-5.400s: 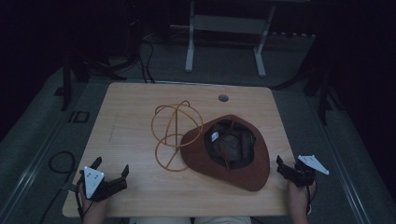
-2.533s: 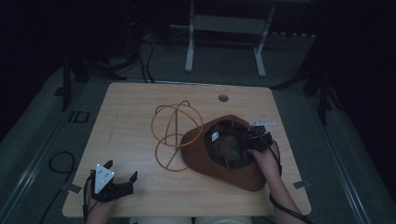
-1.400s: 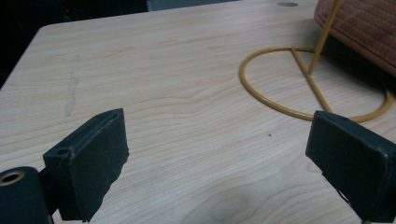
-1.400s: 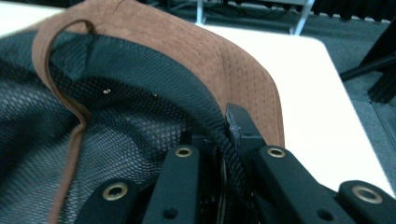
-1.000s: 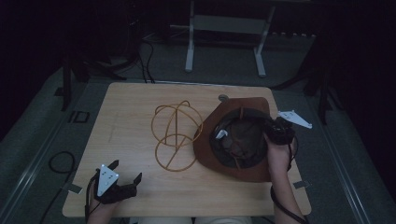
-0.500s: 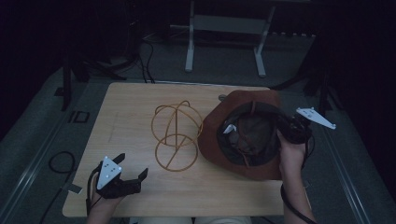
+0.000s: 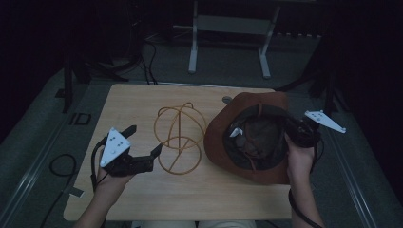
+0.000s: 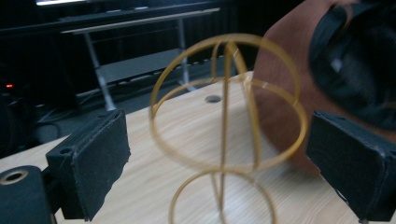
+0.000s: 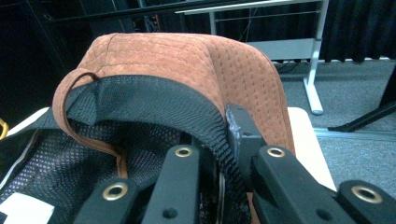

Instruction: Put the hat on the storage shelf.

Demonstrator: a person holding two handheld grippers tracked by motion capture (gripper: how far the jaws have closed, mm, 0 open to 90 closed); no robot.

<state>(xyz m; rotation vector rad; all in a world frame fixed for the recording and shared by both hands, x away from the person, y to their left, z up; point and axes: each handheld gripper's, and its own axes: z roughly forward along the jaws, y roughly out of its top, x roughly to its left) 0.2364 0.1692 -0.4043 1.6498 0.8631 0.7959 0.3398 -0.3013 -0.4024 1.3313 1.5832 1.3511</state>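
Gripping the brown hat (image 7: 247, 137) rim, right tongs (image 9: 223, 154) clamped; left tongs (image 7: 142, 145) wide, beside wire stand (image 7: 180, 137)

The left hand-held gripper (image 7: 142, 146) hovers with its jaws spread wide and empty, forearm reaching in from below, while the right hand-held gripper (image 7: 291, 129) is clamped tight, wrist raised.

Brown suede hat (image 7: 223, 133), black mesh lining up, tilted beside the wire hat stand (image 7: 178, 137).
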